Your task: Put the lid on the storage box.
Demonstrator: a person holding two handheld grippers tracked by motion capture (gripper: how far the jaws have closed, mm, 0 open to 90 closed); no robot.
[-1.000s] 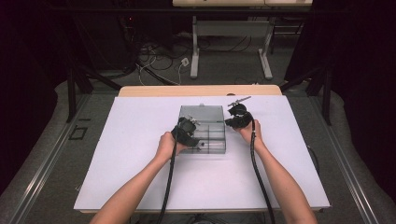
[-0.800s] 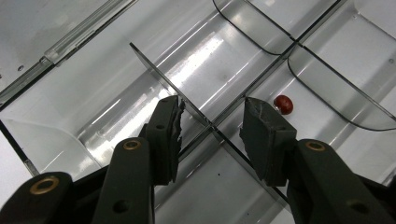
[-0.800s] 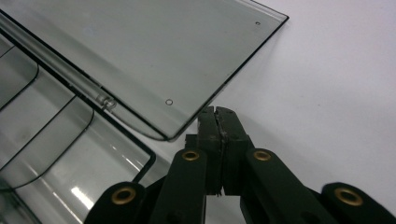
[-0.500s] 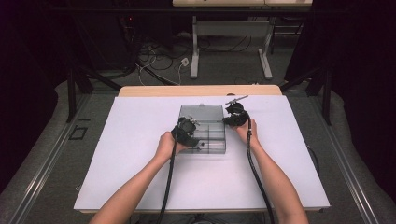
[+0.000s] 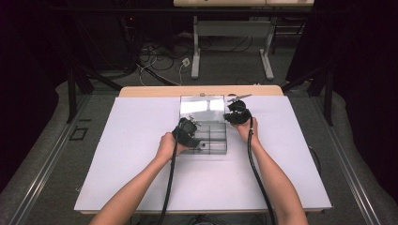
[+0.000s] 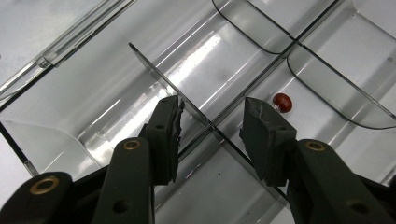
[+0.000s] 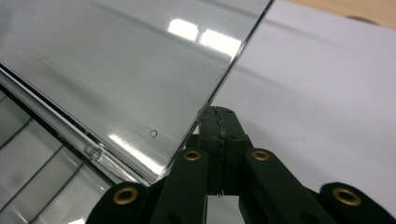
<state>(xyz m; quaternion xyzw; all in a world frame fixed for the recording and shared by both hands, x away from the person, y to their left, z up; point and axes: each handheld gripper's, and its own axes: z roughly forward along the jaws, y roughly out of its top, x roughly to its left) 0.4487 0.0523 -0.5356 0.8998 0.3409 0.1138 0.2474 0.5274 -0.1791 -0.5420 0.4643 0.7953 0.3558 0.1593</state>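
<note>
A clear plastic compartment box (image 5: 213, 143) lies mid-table with its lid (image 5: 202, 105) swung up at the far side. My left gripper (image 5: 190, 132) reaches into the box from the left. It is open, its jaws (image 6: 212, 114) straddling a thin clear divider (image 6: 159, 70) without pressing it. A small red bead (image 6: 282, 102) lies in the compartment just beyond the right jaw. My right gripper (image 5: 236, 112) is at the lid's right edge. It is shut, and its tips (image 7: 218, 116) rest against the edge of the lid (image 7: 116, 70).
The box sits on a white-covered table (image 5: 141, 164) with a wooden strip (image 5: 155, 90) along the far edge. Black cables trail from both grippers toward the near edge. Dark floor, cables and a desk frame lie beyond the table.
The right gripper has edged slightly left and away at the lid's edge, and the lid reaches a little farther back. The left gripper has stayed put.
</note>
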